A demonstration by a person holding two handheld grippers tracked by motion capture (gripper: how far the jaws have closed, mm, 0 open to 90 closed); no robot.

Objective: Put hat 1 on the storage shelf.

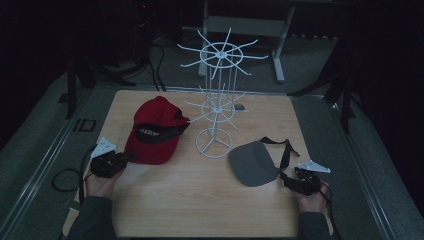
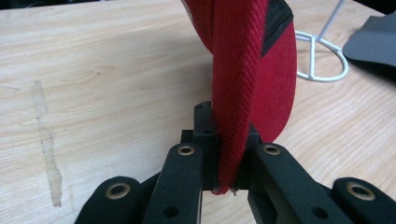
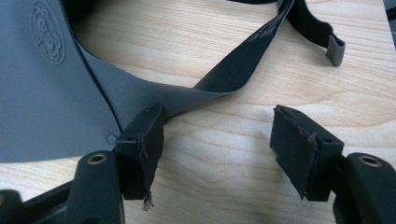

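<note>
The left gripper (image 1: 121, 158), at the near left of the pale wooden table (image 1: 200, 200) in the high view, is closed on the edge of the red cotton baseball cap with a black front panel (image 1: 154, 131), which lies left of the white wire rotating display stand (image 1: 216, 105). The right gripper (image 1: 286, 179), at the near right, sits just beside the flat grey sun visor with black straps (image 1: 252, 163), which lies right of the stand's ring base. In the left gripper view, the jaws are pinched tight on the cap's red twill brim (image 2: 238, 93), which rises upright between them, with the stand's base (image 2: 327, 60) beyond. In the right gripper view, the jaws stand wide apart with nothing between them; one jaw touches the visor's grey edge (image 3: 46, 93), and the black strap (image 3: 252, 51) curves across the wood ahead.
</note>
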